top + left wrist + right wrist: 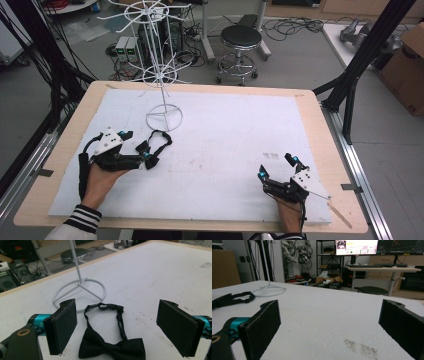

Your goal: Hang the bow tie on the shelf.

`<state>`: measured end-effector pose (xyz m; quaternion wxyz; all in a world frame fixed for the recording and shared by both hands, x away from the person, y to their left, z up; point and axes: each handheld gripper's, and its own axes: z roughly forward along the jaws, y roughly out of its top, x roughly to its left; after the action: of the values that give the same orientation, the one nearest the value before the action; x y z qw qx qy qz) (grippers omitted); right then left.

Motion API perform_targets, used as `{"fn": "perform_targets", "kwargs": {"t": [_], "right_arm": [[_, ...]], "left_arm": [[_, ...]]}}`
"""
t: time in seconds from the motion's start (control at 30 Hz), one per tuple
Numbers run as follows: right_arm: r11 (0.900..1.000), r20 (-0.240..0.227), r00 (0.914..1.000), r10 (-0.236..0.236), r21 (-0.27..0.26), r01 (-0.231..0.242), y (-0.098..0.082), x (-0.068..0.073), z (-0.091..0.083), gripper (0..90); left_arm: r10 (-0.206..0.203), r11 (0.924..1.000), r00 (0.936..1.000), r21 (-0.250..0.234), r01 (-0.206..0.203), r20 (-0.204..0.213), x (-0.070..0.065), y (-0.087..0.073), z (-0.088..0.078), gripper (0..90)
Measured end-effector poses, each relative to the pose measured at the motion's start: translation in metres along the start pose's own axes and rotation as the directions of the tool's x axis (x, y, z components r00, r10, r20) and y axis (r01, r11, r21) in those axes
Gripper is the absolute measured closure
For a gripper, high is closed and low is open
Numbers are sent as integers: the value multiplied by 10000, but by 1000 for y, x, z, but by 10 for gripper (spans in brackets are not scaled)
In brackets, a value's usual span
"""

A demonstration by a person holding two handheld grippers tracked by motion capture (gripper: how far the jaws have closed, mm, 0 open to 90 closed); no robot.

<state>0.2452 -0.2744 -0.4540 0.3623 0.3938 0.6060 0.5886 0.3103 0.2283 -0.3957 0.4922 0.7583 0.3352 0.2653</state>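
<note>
White table (pixel 225 150): bow tie (pixel 112 346) between spread jaws of left gripper (pixel 117 327); right gripper (pixel 329 322) jaws released.

Black bow tie (pixel 112 346) lies flat, its strap looped toward the stand's base.

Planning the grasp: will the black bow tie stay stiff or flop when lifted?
The bow tie is probably soft fabric, so the bow may sag. Its thin strap lies in a loose loop, so it would likely dangle. It looks light.
</note>
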Motion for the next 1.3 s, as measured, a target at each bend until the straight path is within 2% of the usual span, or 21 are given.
{"fn": "perform_targets", "kwargs": {"t": [0.1, 0.17, 0.27, 0.4, 0.47, 0.53, 0.6, 0.7, 0.77, 0.83, 1.03, 1.1, 1.13, 1.17, 1.23, 1.3], "right_arm": [[10000, -13, 10000, -14, -4, 14, 0, 0, 0, 28], [10000, -19, 10000, -35, 35, 35, 0, 0, 0, 28], [10000, -8, 10000, -13, 66, 13, 0, 0, 0, 28], [10000, -13, 10000, -22, 65, 22, 0, 0, 0, 28], [10000, -11, 10000, -15, 71, 15, 0, 0, 0, 28], [10000, -11, 10000, -51, 60, 51, 0, 0, 0, 28], [10000, -8, 10000, -53, 61, 53, 0, 0, 0, 28], [10000, -21, 10000, -61, 61, 61, 0, 0, 0, 28], [9999, -13, 9999, -104, 38, 104, 0, 0, 1, 28], [10000, -16, 10000, -80, 52, 80, 0, 1, 0, 28], [10000, 9, 10000, -78, 16, 78, 0, 0, 0, 28], [10000, 9, 10000, -69, 17, 69, 0, 0, 0, 28], [10000, 8, 10000, -63, 21, 63, 0, 0, 0, 28], [10000, 12, 10000, -85, 12, 85, 0, 0, 0, 28], [10000, 12, 10000, -75, 13, 75, 0, 0, 0, 28], [10000, 0, 10000, -57, 16, 57, 0, 0, 0, 28]], "left_arm": [[-29, 9995, 9999, 312, 25, 132, -1, 4, 7, 174], [11, 9971, 9998, 757, -28, 222, -2, 6, 13, 179], [8, 9915, 9996, 1299, -46, 291, -3, 9, 20, 230], [21, 9850, 9998, 1725, -54, 192, -5, 12, 28, 279], [-154, 9793, 9997, 2020, 108, 215, -5, 12, 33, 304], [-228, 9694, 9996, 2448, 187, 139, -4, 11, 38, 318], [-131, 9589, 9999, 2835, 114, 40, -4, 8, 42, 325], [345, 9394, 9994, 3410, -344, 59, -6, 8, 50, 378], [373, 9386, 9993, 3430, -380, 86, -7, 9, 50, 388], [396, 9368, 9991, 3475, -416, 129, -9, 11, 53, 438], [295, 9108, 9994, 4113, -354, 207, -9, 7, 62, 487], [253, 9050, 9994, 4241, -327, 231, -9, 6, 64, 508], [321, 8970, 9991, 4401, -413, 283, -8, 6, 65, 524], [354, 8933, 9991, 4475, -426, 245, -8, 5, 66, 536], [397, 8874, 9991, 4589, -433, 176, -8, 4, 67, 560], [299, 8881, 9994, 4583, -346, 174, -7, 4, 67, 584]]}}
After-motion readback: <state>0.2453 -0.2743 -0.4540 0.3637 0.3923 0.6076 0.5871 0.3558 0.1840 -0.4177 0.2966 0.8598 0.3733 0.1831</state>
